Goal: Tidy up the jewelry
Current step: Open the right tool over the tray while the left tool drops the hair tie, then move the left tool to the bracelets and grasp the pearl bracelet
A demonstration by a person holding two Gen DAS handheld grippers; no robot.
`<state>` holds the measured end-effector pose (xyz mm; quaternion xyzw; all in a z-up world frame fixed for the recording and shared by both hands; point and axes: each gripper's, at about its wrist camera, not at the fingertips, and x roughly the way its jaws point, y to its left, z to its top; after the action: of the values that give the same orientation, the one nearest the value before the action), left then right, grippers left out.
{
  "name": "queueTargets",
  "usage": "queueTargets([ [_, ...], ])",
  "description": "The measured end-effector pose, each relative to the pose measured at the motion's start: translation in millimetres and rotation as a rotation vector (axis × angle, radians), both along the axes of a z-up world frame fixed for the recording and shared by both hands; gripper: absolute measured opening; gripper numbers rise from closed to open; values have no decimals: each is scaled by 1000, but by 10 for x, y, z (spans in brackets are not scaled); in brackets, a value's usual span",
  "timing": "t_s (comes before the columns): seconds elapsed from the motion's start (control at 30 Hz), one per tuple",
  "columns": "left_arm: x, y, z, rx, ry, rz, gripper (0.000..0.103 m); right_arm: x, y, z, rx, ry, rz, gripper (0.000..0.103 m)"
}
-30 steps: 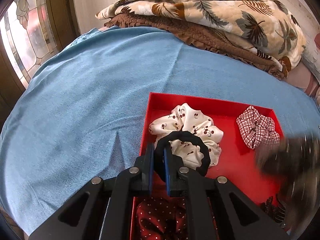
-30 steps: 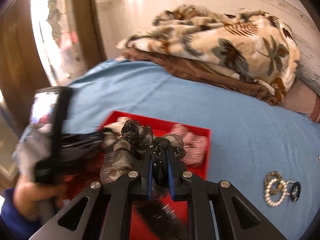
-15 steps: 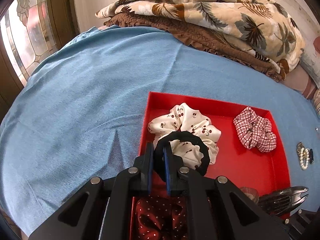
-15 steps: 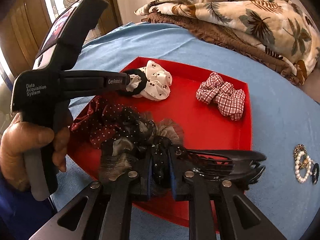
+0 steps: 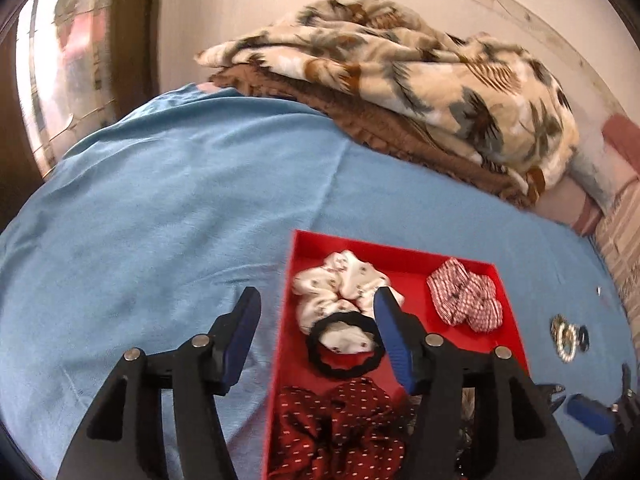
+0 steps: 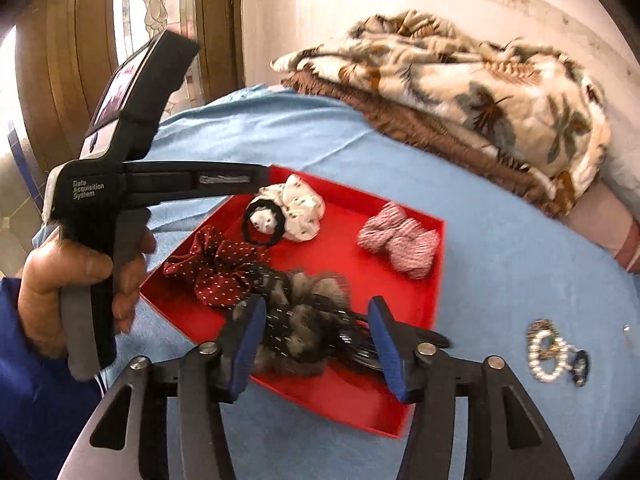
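Observation:
My left gripper (image 5: 316,312) is opening, and its jaws stand wide over the left rim of the red tray (image 5: 412,280). A black hair tie (image 5: 344,360) lies free on the white cherry scrunchie (image 5: 344,284), touching neither pad. My right gripper (image 6: 316,320) is opening too. Between its spread fingers, a black and grey tulle hair piece (image 6: 304,328) with a dark claw clip rests in the near corner of the tray (image 6: 360,392), with no pad pressing on it. The tray also holds a checked scrunchie (image 6: 396,240) and a dark red dotted scrunchie (image 6: 220,268).
The tray sits on a blue bedsheet (image 5: 160,220). A cluster of bead bracelets (image 6: 552,352) lies on the sheet right of the tray. Folded blankets (image 5: 400,80) are piled at the back by the wall. A hand (image 6: 72,280) grips the left tool.
Both grippers went from shut to wide open. The left one let the black tie go onto the white scrunchie and pulled back. The right one let the tulle piece go in the tray.

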<state>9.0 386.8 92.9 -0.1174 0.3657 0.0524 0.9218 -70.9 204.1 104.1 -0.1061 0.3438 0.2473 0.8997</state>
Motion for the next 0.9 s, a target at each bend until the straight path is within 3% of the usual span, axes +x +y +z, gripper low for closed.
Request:
queueTargets([
  [0.07, -30, 120, 6, -36, -1, 42, 59, -47, -102, 26, -8, -17, -19, 69],
  [0.2, -119, 307, -10, -103, -2, 98, 59, -108, -431, 2, -20, -10, -81, 70],
  [0.43, -244, 302, -68, -144, 10, 118, 59, -202, -1041, -91, -22, 18, -205, 70],
  [0.7, -451, 34, 23, -93, -53, 103, 59, -347, -1860, -125, -21, 18, -360, 73],
  [0.9, -669, -323, 100, 46, -96, 83, 59, -380, -2521, -212, 23, 55, -482, 74],
])
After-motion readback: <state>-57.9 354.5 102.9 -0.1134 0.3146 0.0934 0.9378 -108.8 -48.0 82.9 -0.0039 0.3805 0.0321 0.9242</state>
